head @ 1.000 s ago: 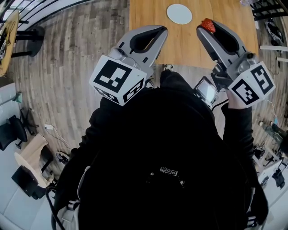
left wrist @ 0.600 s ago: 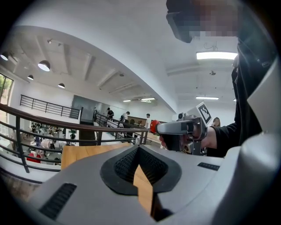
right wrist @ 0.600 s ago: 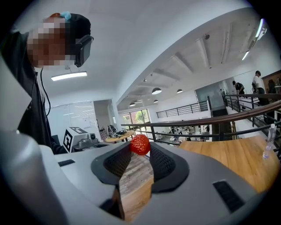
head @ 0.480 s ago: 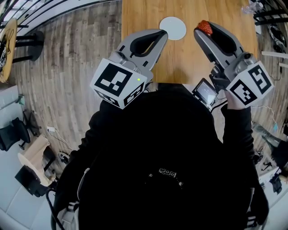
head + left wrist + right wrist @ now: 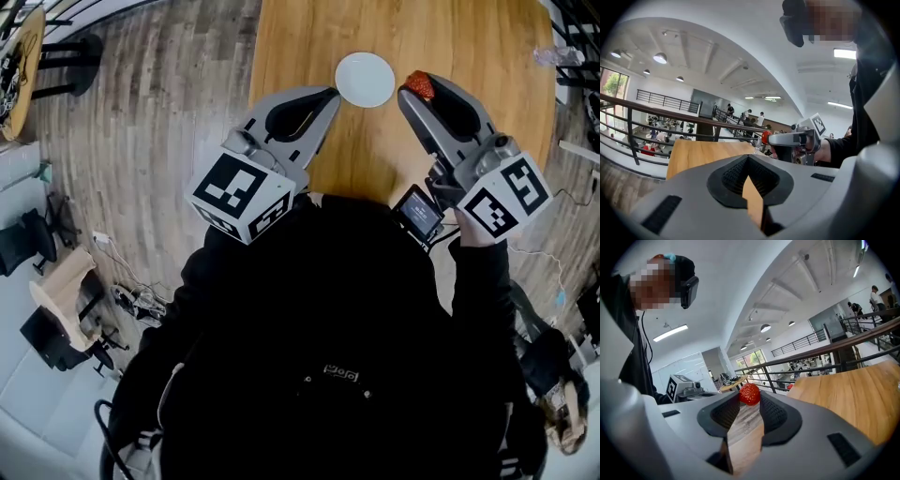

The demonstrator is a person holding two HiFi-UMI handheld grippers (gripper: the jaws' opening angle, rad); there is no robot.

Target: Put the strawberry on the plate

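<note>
Right tool (image 5: 412,90) has neared plate (image 5: 365,79) — strawberry (image 5: 419,84) still clamped.

One strawberry (image 5: 419,84), one plate (image 5: 365,79), one table (image 5: 300,47), two tools (image 5: 330,92) (image 5: 418,82).

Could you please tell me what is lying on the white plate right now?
Nothing: the plate shows wholly bare on the table. The strawberry is pinched in the right gripper, beside the plate, not on it. Whatever lies beneath the plate is covered.
</note>
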